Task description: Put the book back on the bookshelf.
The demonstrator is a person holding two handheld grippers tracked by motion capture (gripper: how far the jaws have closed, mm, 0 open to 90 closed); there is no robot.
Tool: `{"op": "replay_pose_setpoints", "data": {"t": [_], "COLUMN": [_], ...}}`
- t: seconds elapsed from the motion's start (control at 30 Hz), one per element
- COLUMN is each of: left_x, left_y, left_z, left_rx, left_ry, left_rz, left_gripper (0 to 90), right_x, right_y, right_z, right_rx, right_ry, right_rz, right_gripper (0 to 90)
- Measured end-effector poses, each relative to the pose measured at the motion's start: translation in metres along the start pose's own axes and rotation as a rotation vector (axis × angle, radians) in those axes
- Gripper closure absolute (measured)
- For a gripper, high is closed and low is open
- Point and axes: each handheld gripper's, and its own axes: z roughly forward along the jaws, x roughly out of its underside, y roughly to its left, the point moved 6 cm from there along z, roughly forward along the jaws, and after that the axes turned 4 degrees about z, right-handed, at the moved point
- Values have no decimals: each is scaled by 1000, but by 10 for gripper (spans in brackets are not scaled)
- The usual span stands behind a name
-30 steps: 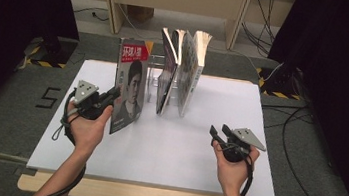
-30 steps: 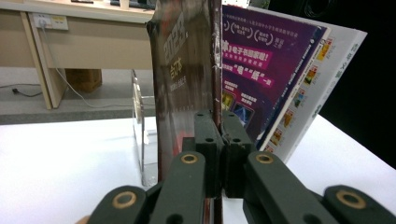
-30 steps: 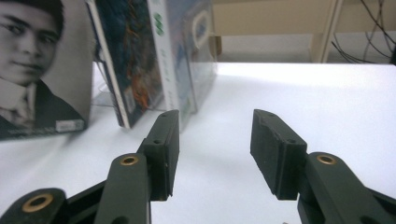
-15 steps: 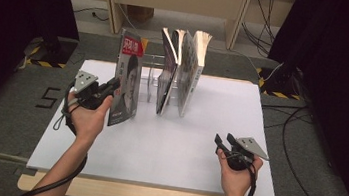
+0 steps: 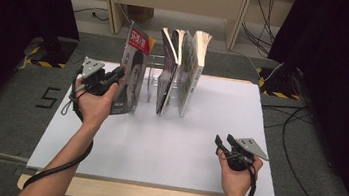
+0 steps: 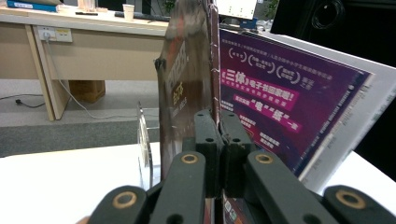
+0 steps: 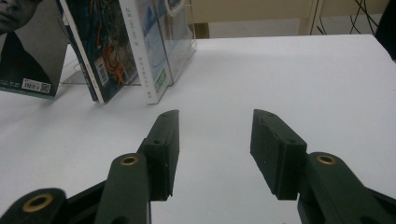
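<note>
The left tool [image 5: 114,76] clamps the magazine [image 5: 132,73] upright near the worktop's [image 5: 166,147] far left edge; the right tool [image 5: 225,143] gapes empty near the right edge.

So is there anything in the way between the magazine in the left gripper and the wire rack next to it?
Nothing visible. The left gripper is shut on the magazine, which stands upright just left of the wire rack. The slots nearest it look free; the books fill the rack's right side.
</note>
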Motion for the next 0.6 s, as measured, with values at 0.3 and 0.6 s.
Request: {"op": "replay_pose_setpoints", "data": {"t": [0.3, 0.6], "left_x": [-20, -22], "left_y": [6, 9], "left_z": [24, 44], "left_rx": [-8, 9], "left_ry": [-30, -45], "left_rz": [-5, -22], "left_gripper": [874, 874], "right_x": [1, 4], "right_y": [-1, -4], "right_z": [1, 3], "right_rx": [3, 6], "right_ry": [5, 10], "right_rz": [4, -3], "right_gripper": [531, 532]}}
